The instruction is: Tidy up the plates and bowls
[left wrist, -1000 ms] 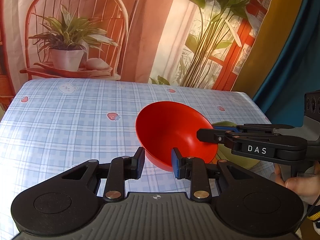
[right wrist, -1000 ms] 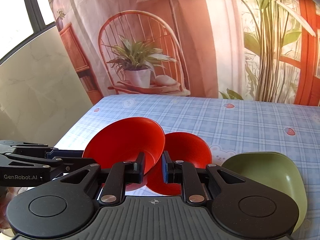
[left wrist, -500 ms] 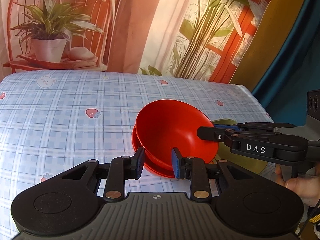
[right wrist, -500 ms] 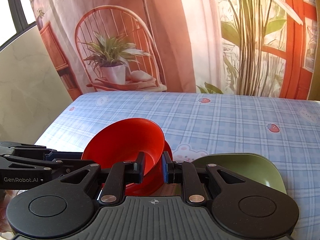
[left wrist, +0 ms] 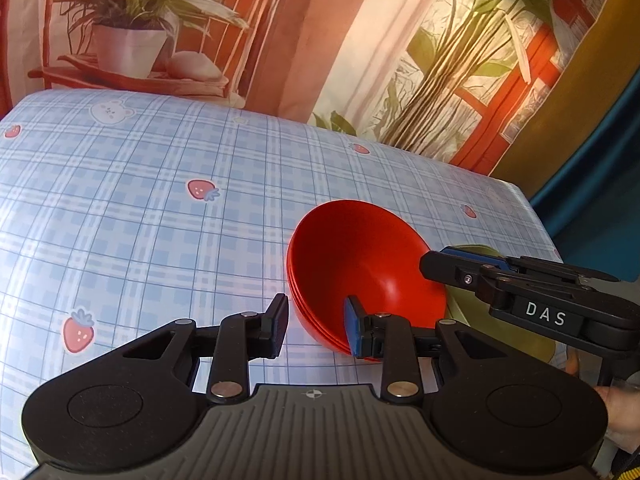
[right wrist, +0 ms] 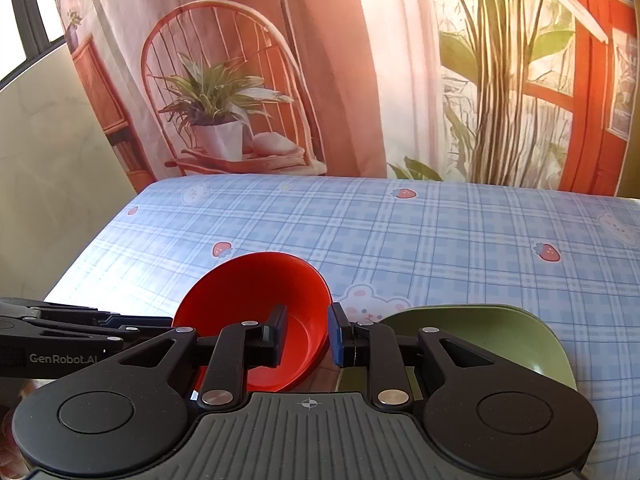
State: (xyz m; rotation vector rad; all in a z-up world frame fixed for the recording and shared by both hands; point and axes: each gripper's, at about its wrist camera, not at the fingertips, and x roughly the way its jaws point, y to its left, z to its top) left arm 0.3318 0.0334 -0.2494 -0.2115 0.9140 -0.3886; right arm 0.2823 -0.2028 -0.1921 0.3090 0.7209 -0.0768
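Red bowls (left wrist: 360, 264), glossy and round, nested in a stack with layered rims visible, upright on the checked tabletop (left wrist: 160, 208). Green dish (right wrist: 480, 336), matte, shallow, round-cornered, lying just beside the stack on its right.

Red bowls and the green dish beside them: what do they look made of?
Red bowls: likely plastic or melamine, with thin walls, uniform colour and a soft satin sheen. Green dish: likely the same kind of material, matte with faint speckles, possibly a fibre-filled plastic. Neither shows a glaze, though ceramic cannot be ruled out from looks alone.
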